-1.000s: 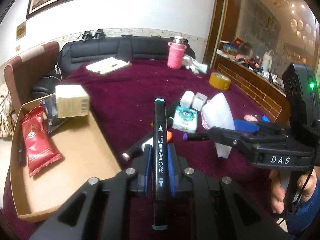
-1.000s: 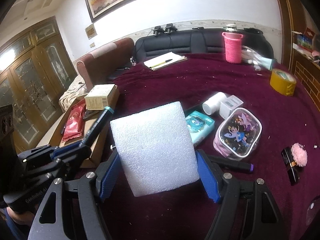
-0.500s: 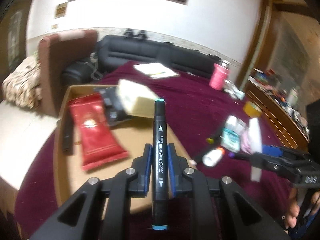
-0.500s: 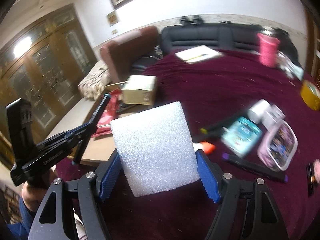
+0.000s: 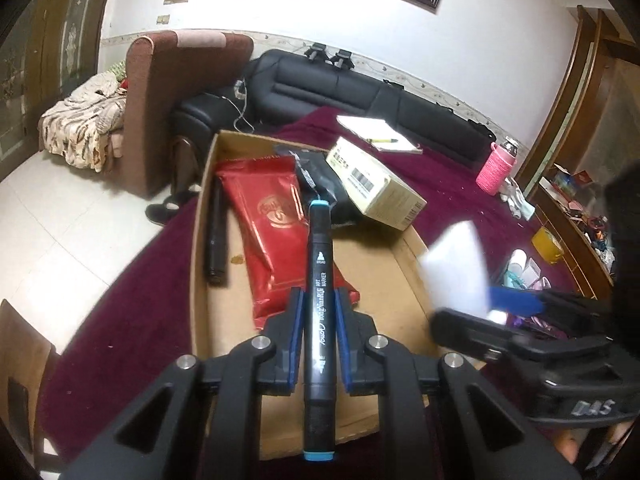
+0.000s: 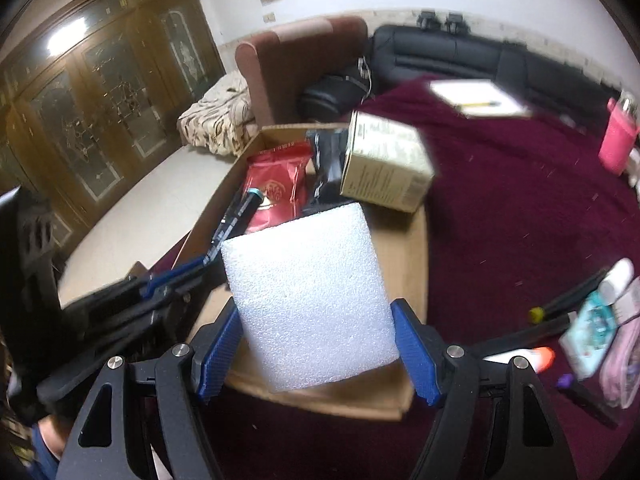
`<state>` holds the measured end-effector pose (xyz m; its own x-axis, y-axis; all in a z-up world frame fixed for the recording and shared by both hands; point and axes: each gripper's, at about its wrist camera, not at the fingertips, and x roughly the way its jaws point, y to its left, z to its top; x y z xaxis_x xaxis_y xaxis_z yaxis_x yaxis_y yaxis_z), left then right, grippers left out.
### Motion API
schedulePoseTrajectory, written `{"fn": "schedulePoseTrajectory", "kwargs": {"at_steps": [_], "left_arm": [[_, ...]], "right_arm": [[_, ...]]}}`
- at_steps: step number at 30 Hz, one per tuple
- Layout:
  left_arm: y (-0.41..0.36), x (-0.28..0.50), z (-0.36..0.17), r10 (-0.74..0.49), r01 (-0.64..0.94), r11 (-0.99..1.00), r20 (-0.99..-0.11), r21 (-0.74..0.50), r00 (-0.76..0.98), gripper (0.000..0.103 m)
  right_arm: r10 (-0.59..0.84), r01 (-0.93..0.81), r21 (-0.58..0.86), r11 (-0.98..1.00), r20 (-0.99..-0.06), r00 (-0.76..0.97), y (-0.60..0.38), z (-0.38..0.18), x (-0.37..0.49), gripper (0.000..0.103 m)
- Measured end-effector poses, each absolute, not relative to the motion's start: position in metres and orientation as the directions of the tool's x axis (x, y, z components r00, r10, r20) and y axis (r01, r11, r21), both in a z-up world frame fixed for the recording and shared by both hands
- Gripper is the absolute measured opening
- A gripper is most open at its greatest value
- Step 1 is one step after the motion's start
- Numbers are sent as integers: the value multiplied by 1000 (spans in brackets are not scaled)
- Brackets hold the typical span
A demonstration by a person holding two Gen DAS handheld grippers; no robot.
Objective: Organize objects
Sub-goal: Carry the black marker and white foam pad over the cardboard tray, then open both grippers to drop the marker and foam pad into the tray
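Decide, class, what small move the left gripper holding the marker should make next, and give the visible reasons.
Probably lower the left gripper a little toward the bare cardboard floor of the box before letting go. Its jaws are shut on the black marker, which hangs over the box, above the red packet. The right gripper holds the white foam block over the same box, so keeping the two apart seems wise.

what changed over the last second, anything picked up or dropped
Both hand-held grippers swung left, from above the maroon tablecloth to over the cardboard tray. Nothing was taken or released: the left still clamps the marker, the right the white foam block. Tray contents stayed put.
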<state>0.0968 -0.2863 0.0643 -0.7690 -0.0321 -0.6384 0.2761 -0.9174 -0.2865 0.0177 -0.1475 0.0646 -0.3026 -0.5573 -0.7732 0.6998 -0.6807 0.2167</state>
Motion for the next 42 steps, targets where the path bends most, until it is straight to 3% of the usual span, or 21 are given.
{"fn": "schedulePoseTrajectory", "kwargs": {"at_steps": [13,23,29,33,37,42], "left_arm": [[-282,89,51,-23,293,-906,-657,-306,-754,12],[-294,101,63,-54,320,-894,-634,-313,-771,12],[-303,110,70,-67,328,-888,-616,-322,-785,12],[-306,114,70,-67,328,-888,-613,-323,-787,12],[-306,115,69,-64,326,-888,-615,-325,-786,12],[-306,117,71,-58,318,-890,-612,-326,-789,12]], "right_arm": [[-509,656,228,-719,-816,-274,-155,42,-7,79],[-395,650,72,-756,-843,-365,-167,50,5,79],[-504,601,325,-730,-850,-154,-168,29,-1,78],[-450,613,199,-765,-845,-288,-169,37,2,74],[-432,638,163,-753,-853,-292,-172,39,-1,74],[-458,648,176,-741,-838,-297,-161,51,4,83]]}}
